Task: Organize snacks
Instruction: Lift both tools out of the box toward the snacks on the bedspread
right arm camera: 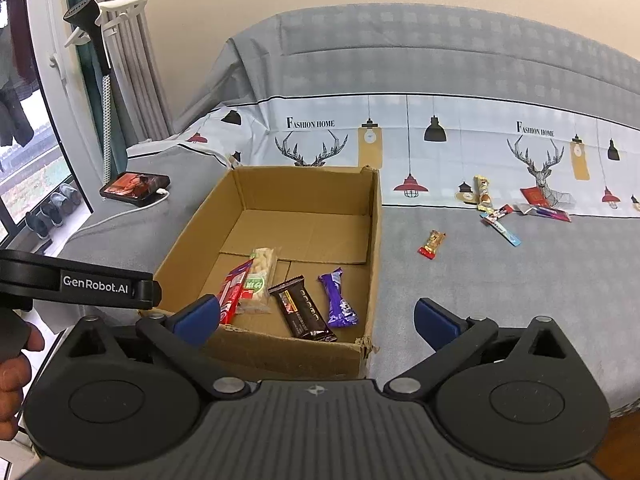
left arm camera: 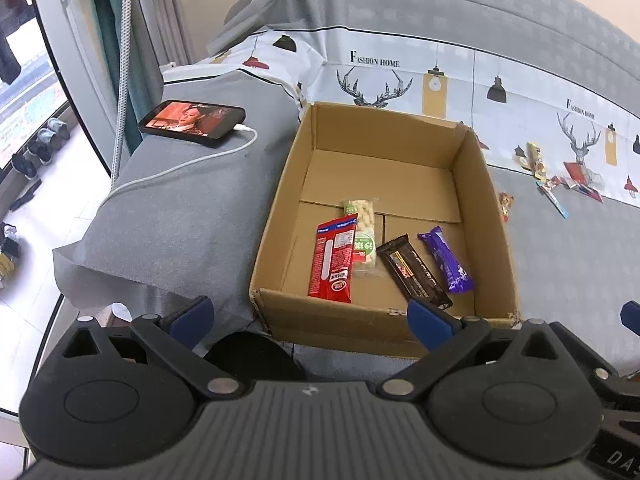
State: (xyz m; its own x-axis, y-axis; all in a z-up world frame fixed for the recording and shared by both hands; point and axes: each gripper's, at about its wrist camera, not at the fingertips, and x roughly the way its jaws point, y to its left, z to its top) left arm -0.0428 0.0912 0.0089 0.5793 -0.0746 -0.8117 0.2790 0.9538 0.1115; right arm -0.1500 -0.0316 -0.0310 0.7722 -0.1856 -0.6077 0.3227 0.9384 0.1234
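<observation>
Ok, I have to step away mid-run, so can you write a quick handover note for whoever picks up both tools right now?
Left tool: open, holding nothing, hovering at the near edge of the cardboard box.
Right tool: open, holding nothing, just in front of the box's near right corner.
Done: four snacks lie in the box: red packet, peanut bar, dark brown bar, purple bar.
Left: a small red and gold snack on the grey cover right of the box, and a cluster of snacks farther right, by the deer print.
</observation>
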